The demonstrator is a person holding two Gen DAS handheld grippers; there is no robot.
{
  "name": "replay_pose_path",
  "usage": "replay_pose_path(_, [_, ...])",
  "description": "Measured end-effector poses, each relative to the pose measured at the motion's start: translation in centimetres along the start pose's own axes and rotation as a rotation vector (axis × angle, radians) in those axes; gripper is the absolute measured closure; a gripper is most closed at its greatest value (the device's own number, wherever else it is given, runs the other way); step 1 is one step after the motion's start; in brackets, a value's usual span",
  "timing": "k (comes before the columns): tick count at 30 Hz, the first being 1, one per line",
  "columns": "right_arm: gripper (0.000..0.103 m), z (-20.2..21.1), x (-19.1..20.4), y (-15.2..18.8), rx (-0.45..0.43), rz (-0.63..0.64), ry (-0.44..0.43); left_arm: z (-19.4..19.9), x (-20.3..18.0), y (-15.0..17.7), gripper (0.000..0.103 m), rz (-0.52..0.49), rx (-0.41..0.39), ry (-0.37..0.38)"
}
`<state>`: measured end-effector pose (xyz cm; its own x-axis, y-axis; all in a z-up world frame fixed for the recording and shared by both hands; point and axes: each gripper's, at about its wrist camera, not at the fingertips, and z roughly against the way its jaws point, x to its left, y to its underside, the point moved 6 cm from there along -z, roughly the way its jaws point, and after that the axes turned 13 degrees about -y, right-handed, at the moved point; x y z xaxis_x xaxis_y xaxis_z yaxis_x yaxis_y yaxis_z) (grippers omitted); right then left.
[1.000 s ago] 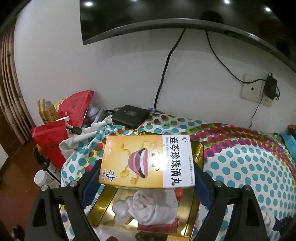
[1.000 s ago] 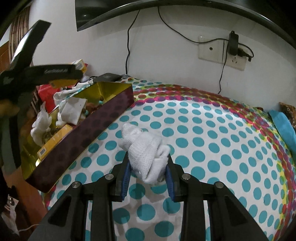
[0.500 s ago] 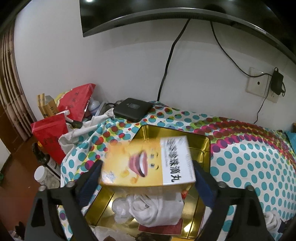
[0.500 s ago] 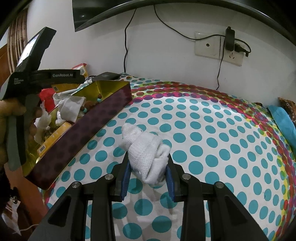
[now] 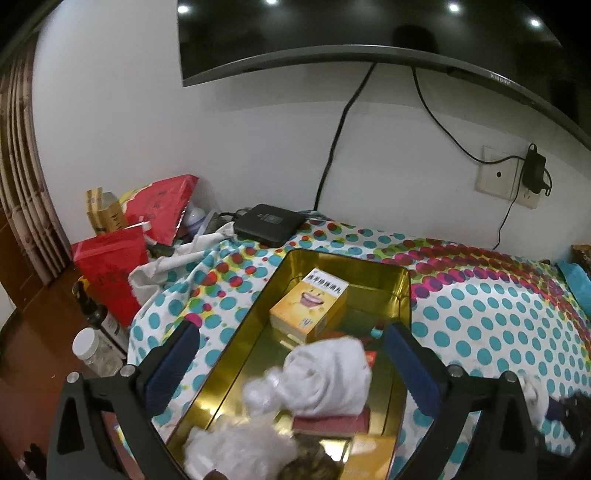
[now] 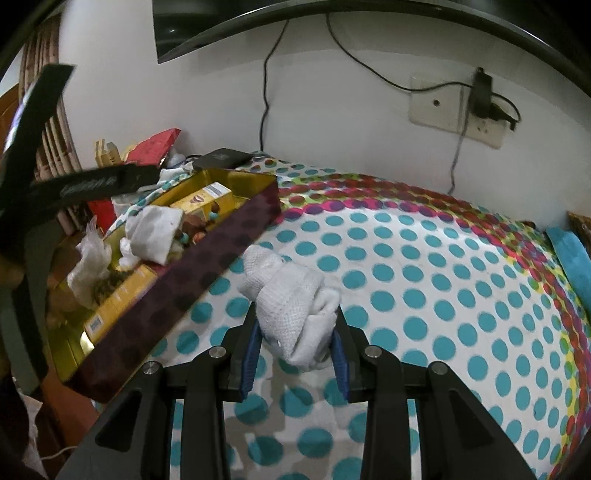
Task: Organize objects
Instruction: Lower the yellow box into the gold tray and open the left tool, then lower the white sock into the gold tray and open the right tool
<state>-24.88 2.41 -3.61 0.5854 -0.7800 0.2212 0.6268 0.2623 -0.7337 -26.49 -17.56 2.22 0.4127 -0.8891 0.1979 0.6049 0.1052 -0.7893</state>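
A yellow medicine box lies loose at the far end of the open gold tin. My left gripper hangs above the tin with its jaws still opening wide; nothing is between the pads. A rolled white cloth, crumpled plastic and other boxes fill the tin's near end. In the right wrist view, my right gripper is shut on a white knitted cloth roll, just above the dotted tablecloth, right of the tin's dark wall. The yellow box shows inside.
A black set-top box sits behind the tin by the wall. Red bags and bottles crowd the table's left edge. A TV hangs above, with a socket and charger. A blue cloth lies far right.
The left jaws spread apart and let go of the yellow box, which dropped into the far end of the tin. The right gripper keeps its hold on the white roll.
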Motion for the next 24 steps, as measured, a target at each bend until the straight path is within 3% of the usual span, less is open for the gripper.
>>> replay_pose_path(7, [0.071, -2.4, 3.3, -3.1, 0.004, 0.051, -0.024, 2.4, 4.3, 3.1, 0.0, 0.07, 0.009, -0.004])
replay_pose_path(13, [0.071, -4.9, 6.4, -5.8, 0.009, 0.075, -0.035, 3.0, 8.1, 3.7, 0.0, 0.1, -0.013, -0.082])
replay_pose_path(24, [0.071, -8.8, 10.1, -8.8, 0.041, 0.14, 0.009, 1.5, 9.3, 4.2, 0.0, 0.123, 0.015, -0.061])
